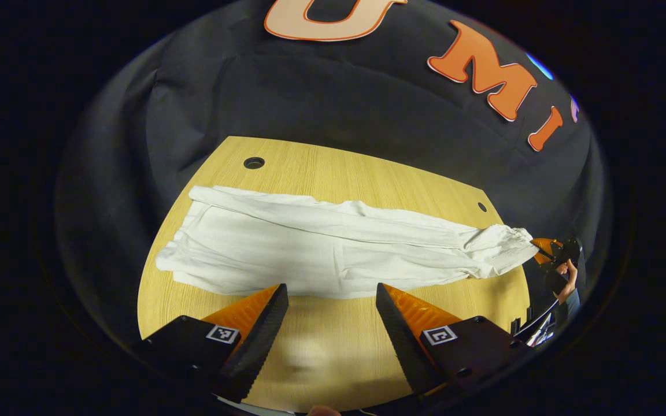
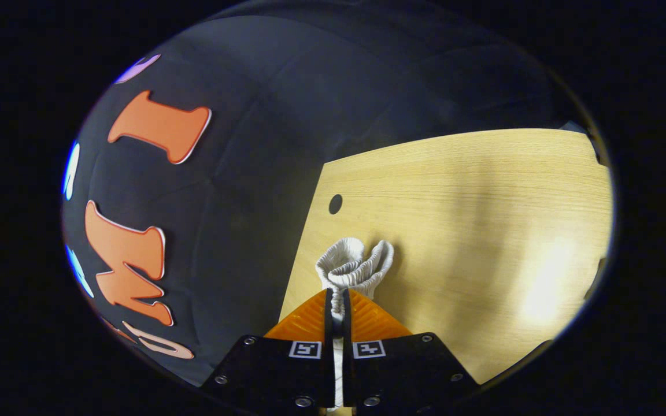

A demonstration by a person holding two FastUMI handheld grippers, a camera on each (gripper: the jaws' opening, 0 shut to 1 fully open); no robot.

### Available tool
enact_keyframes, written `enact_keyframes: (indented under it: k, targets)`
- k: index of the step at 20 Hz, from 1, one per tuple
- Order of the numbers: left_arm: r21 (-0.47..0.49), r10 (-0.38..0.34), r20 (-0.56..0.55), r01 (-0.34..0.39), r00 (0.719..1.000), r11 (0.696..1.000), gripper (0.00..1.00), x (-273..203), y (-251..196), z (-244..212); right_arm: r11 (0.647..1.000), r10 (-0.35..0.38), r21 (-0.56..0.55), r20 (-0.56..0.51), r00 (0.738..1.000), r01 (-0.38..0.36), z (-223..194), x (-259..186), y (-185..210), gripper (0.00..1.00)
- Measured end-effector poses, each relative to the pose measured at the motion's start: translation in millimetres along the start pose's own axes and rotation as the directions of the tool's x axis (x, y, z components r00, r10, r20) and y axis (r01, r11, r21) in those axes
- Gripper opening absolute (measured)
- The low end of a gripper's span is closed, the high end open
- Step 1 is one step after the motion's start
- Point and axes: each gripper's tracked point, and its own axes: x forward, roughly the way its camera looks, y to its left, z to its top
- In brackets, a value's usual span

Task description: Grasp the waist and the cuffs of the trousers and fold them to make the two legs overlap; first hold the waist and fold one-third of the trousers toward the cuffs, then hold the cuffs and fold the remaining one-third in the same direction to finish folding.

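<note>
Item: white trousers [image 1: 333,248], laid lengthwise across the wooden table [image 1: 339,167], legs apparently already overlapped, cuffs [image 1: 180,254] at the end far from the waist [image 1: 503,242].

Material, as we judge it: thin, soft woven cloth, light, limp, creasing readily; it should drape and sag from any hold and may slide a little on the smooth table. Not fragile.

Hold points: we count the gathered elastic waist [image 2: 356,263] as the firmest grip, being thick and ruffled; the cuffs are flat, so both layers need pinching together near their edge.

Right gripper [image 2: 337,303]: fingers clenched on the bunched waist, at the table edge, close beside a small round hole [image 2: 335,203].

Left gripper [image 1: 332,303]: fingers spread wide, holding nothing, hovering near the trousers' mid-length, on the table side away from the holes.
</note>
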Motion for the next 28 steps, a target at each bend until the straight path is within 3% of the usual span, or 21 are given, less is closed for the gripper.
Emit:
enact_keyframes:
  k: [15,21,28]
  targets:
    - [-0.069,-0.068,-0.024,0.066,0.997,0.995,0.99,13.7,47.8,-6.9,0.987,0.133,-0.087,-0.049,0.99,-0.137,-92.1,-16.2,107.5,0.06]
    - [-0.122,-0.052,-0.027,0.048,0.998,0.991,0.97,8.4,86.4,-17.1,0.978,0.172,-0.1,-0.098,0.98,-0.181,-142.4,-13.9,144.6,0.06]
    - [-0.166,-0.023,-0.046,0.016,0.999,0.986,0.99,2.2,128.8,-29.1,0.976,0.167,-0.112,-0.171,0.971,-0.187,-208.9,-2.7,171.2,0.06]
